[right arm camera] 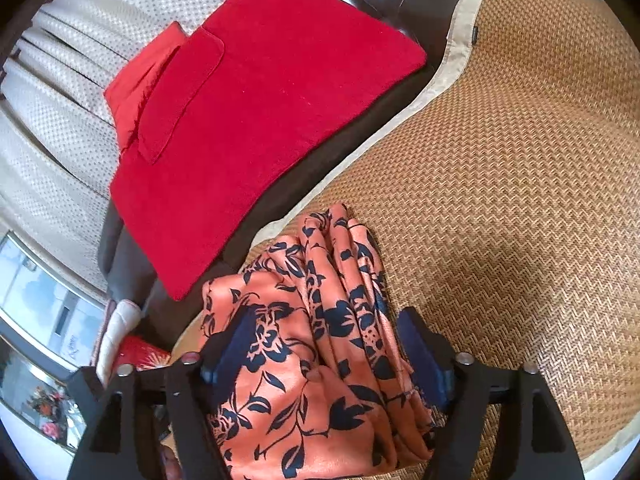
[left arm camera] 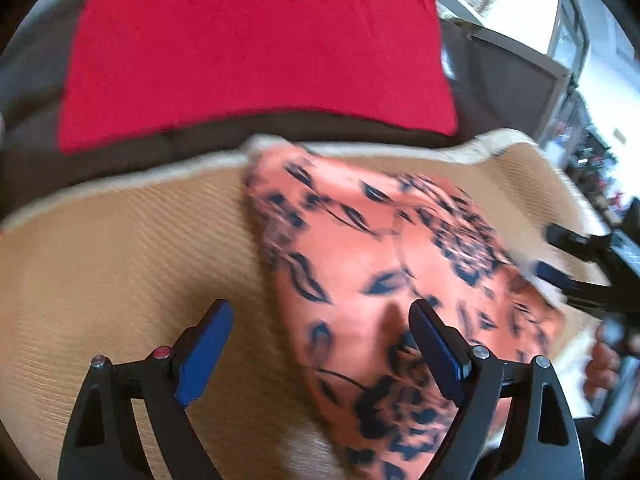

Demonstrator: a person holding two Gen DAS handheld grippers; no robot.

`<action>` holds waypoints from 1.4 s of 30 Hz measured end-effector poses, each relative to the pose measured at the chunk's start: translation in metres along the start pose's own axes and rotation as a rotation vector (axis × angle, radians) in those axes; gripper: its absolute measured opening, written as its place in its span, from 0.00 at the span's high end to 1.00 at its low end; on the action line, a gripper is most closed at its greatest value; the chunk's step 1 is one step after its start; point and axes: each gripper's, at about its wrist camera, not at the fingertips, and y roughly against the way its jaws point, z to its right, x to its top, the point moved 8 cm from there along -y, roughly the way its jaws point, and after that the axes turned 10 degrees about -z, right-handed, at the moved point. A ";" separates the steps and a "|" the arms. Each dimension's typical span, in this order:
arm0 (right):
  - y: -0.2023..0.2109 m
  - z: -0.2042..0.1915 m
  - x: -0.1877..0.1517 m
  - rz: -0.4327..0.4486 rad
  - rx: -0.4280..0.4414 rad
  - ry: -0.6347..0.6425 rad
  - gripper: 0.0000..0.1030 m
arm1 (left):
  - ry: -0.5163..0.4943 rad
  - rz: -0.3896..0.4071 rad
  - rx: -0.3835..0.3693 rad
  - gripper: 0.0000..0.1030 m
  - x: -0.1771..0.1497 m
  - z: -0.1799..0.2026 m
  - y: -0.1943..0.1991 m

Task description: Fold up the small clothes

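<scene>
Nearest to us, our left gripper (left arm camera: 320, 344) has its blue pads spread wide, the left pad over bare mat and the right pad over the orange floral garment (left arm camera: 360, 264), gripping nothing. Our right gripper (right arm camera: 328, 352) also has its pads set apart, and the garment's bunched folds (right arm camera: 320, 320) lie between them; we cannot tell whether they press the cloth. In the left view the right gripper (left arm camera: 576, 268) shows at the garment's far side. The garment lies on a woven tan mat (right arm camera: 500, 160) with a pale cloth border. Beyond the mat's edge a red towel (right arm camera: 256, 120) lies flat on a dark brown cushion (right arm camera: 304, 184). Farther off we see a cream dotted cover (right arm camera: 60, 120) and a window (right arm camera: 36, 304)
</scene>
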 end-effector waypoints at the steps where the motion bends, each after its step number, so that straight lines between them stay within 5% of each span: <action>1: -0.001 0.001 0.001 -0.010 0.010 -0.004 0.25 | 0.013 -0.029 -0.053 0.13 -0.002 0.002 -0.004; 11: -0.018 0.022 0.011 -0.117 0.070 -0.043 0.22 | 0.053 -0.107 -0.178 0.13 -0.007 0.006 -0.015; 24: -0.060 0.008 0.004 -0.258 0.132 -0.004 0.21 | 0.084 -0.110 -0.230 0.11 0.002 0.008 -0.034; 29: -0.074 -0.009 -0.004 -0.263 0.094 0.051 0.20 | 0.106 -0.102 -0.252 0.11 0.005 0.007 -0.037; 33: -0.083 -0.021 -0.011 -0.255 0.035 0.113 0.23 | 0.094 -0.081 -0.230 0.28 0.008 0.008 -0.036; 38: -0.092 -0.039 -0.021 -0.241 -0.064 0.210 0.48 | 0.089 -0.039 -0.198 0.47 0.010 0.004 -0.030; 42: -0.093 -0.048 -0.022 -0.204 -0.095 0.226 0.58 | 0.094 -0.019 -0.195 0.52 0.012 -0.001 -0.022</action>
